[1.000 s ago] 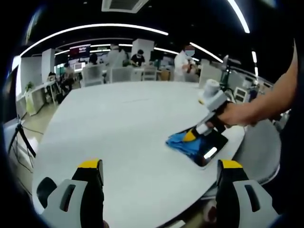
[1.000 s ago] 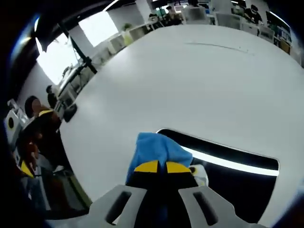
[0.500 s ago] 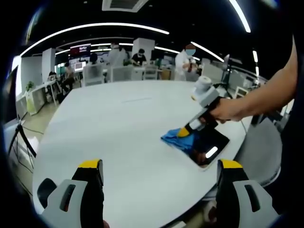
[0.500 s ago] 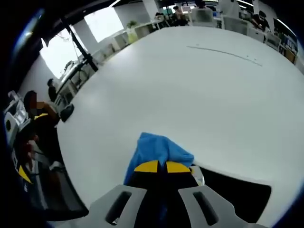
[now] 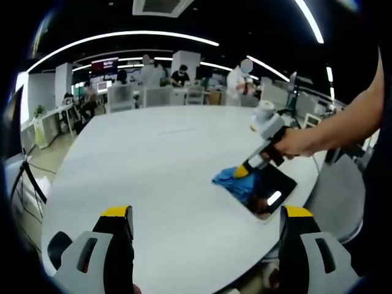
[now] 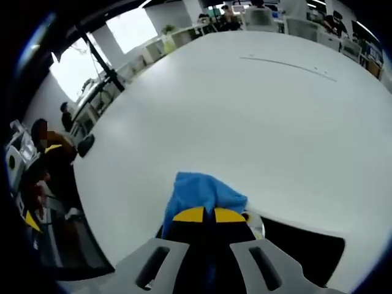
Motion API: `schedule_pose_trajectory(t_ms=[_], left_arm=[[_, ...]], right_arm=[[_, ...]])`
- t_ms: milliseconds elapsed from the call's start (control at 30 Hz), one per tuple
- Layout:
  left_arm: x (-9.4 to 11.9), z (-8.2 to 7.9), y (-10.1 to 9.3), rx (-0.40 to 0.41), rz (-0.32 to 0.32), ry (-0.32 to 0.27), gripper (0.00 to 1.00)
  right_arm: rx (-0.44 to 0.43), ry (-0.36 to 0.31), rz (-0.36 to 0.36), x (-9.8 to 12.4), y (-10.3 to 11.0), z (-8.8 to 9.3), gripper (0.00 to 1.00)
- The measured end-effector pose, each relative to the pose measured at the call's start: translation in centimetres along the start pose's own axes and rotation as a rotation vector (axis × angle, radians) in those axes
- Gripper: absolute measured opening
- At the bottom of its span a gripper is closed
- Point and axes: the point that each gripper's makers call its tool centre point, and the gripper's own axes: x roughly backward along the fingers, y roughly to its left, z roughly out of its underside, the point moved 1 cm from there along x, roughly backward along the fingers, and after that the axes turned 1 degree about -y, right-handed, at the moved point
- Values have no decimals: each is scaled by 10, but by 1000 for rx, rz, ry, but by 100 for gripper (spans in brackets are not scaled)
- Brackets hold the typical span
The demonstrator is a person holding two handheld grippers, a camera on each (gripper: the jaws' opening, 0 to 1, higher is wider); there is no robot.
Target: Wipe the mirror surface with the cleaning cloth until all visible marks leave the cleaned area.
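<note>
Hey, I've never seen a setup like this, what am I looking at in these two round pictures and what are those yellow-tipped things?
A person holds a two-fingered gripper in each hand, and a fisheye camera rides on each. In the left gripper view, the left gripper waits open above a white table. Farther off, the person's hand presses the right gripper onto a dark mirror. In the right gripper view, its yellow-tipped fingers pinch a blue cloth against that mirror.

Mirror partly covered by blue cloth and right gripper, cut off at lower right; marks on it unreadable; background people too small.
</note>
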Motion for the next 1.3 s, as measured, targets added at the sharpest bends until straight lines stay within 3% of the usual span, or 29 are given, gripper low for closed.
schedule_pose_trajectory(t_ms=[200,433,500,633,967,1300], left_arm=[[-2,3,-1,-5,3,9,100],[-4,-2,-5,-14,11,2,100],[-3,-3,-6,-13,11,1,100],[-1,-3,-9,-14,16,-8,100],[1,-2,-14,-27,15,-4,100],[3,-1,-23,-33,20,-11,100]], right_arm=[[-28,9,26,12,-22,6,0],[-31,-28,56,11,-19,8,0],[-56,-29,53,12,-17,13,0],[50,-26,72,16,-7,23,0],[44,-11,41,30,13,57,0],[-24,-2,-6,45,32,89,0]])
